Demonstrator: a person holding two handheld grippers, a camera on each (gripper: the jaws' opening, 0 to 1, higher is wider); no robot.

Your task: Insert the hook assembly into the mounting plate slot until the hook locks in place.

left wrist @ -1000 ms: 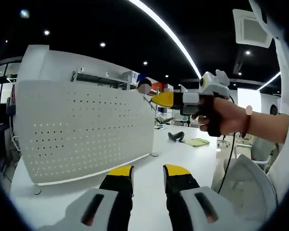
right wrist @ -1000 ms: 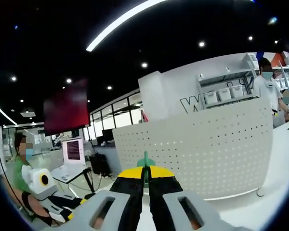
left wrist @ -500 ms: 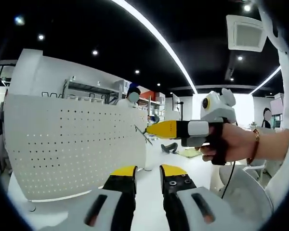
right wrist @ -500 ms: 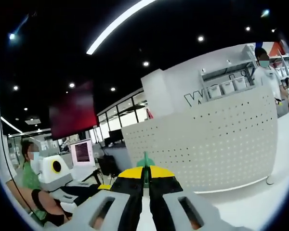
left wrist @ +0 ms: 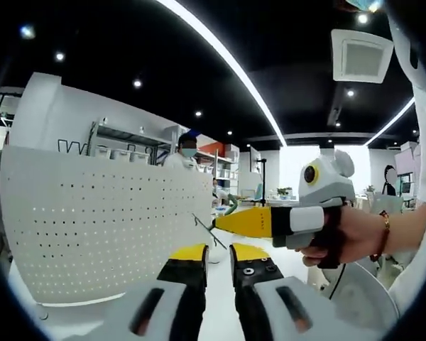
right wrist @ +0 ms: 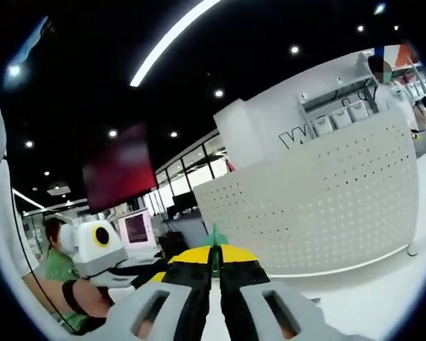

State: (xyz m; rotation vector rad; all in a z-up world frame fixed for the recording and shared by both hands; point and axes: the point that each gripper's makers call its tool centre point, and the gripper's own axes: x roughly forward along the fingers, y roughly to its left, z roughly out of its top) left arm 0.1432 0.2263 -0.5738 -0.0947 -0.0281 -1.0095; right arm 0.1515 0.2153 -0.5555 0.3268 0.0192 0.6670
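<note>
White pegboard (left wrist: 106,220) stands on the table (left wrist: 220,312); the right gripper (right wrist: 214,257) pinches the hook (left wrist: 207,229), the left gripper (left wrist: 214,257) is nearly closed and empty, and the thin hook could miss its hole or slip.

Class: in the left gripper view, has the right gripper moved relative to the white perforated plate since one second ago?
Yes. The right gripper, shut on the green hook, now sits lower against the perforated plate: its tip was by the plate's upper corner and is now near mid-height of its end edge.
</note>
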